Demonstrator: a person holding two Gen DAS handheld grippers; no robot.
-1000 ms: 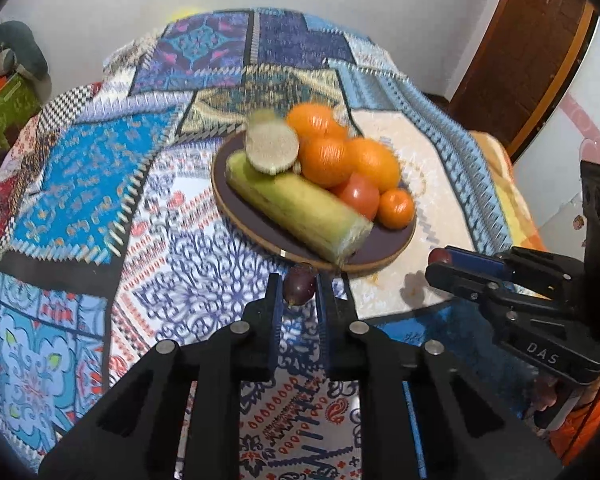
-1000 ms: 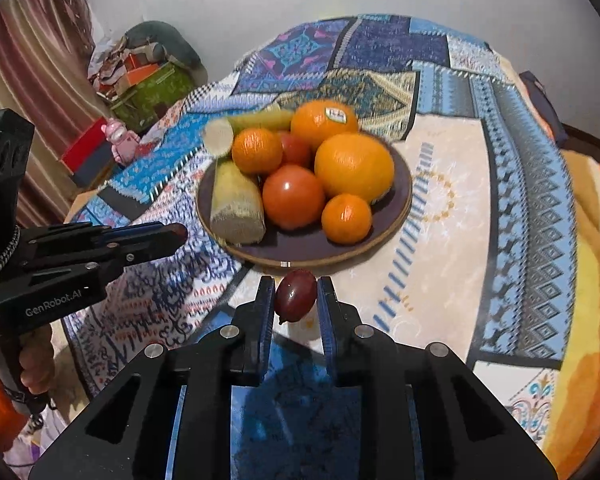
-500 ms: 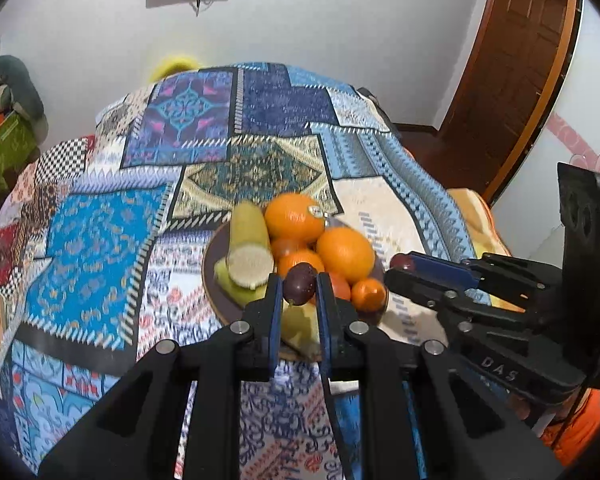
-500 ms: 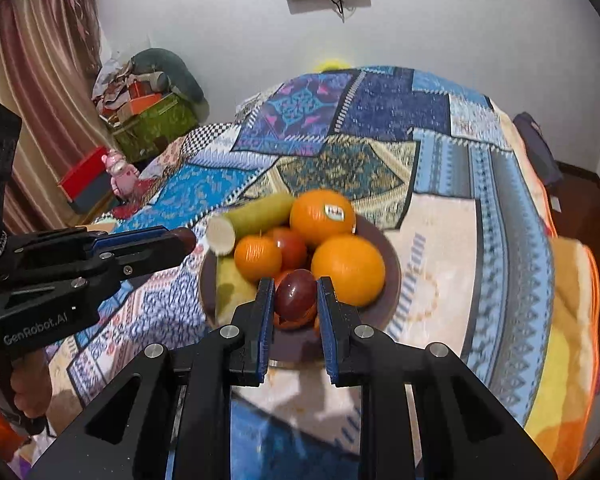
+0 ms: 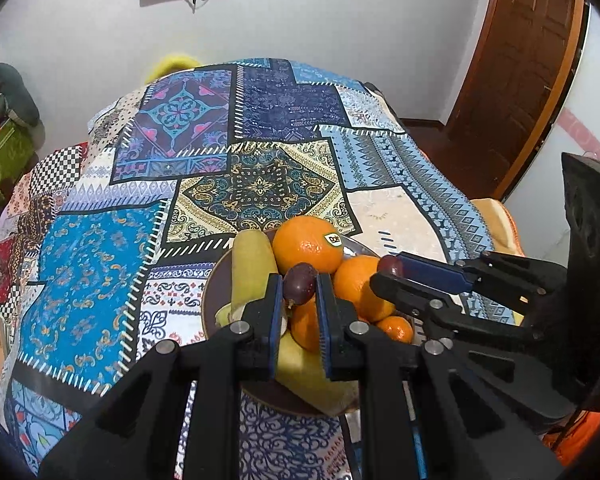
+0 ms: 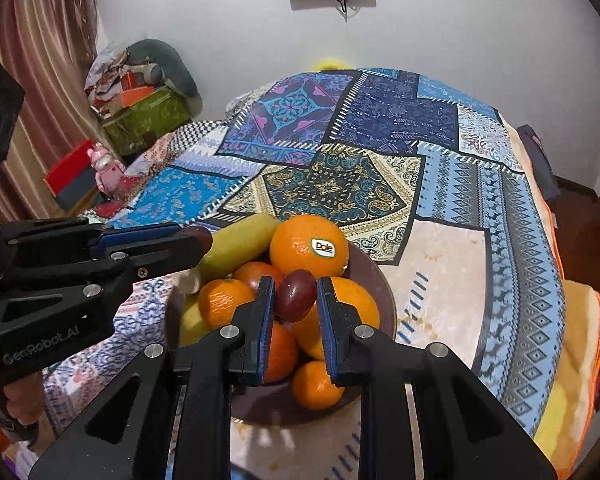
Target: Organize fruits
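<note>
Both grippers were up over the fruit, and each one had a catch! The left gripper [image 5: 299, 288] had its fingers [image 5: 273, 312] narrowed onto a small dark purple passion fruit [image 5: 299, 283], pinched right at the fingertips. Beyond those fingers sat the big orange with the Dole sticker [image 5: 307, 245], and just left of them the long yellow-green fruit [image 5: 253, 268] lay across the dark brown plate [image 5: 210, 300]. Below and between the fingers, more oranges [image 5: 305, 326] were crowded on that plate.

Over on the other side, the right gripper [image 6: 295, 295] was clamped the same way, fingers [image 6: 266, 316] drawn in tight on a reddish-purple passion fruit [image 6: 296, 295] held above the pile. Straight past the fingertips was the stickered orange, a red tomato [image 6: 256, 274] just left of the left finger, another orange [image 6: 225, 302] beside it, and a small tangerine [image 6: 315, 385] down between the finger bases.

Each gripper showed in the other's view, side by side and close, both over the plate. The plate itself rested on a bed spread with a blue patchwork cover [image 5: 100, 280]. A hand [image 6: 18, 404] gripped the left gripper's handle at the lower left edge of the right wrist view.
</note>
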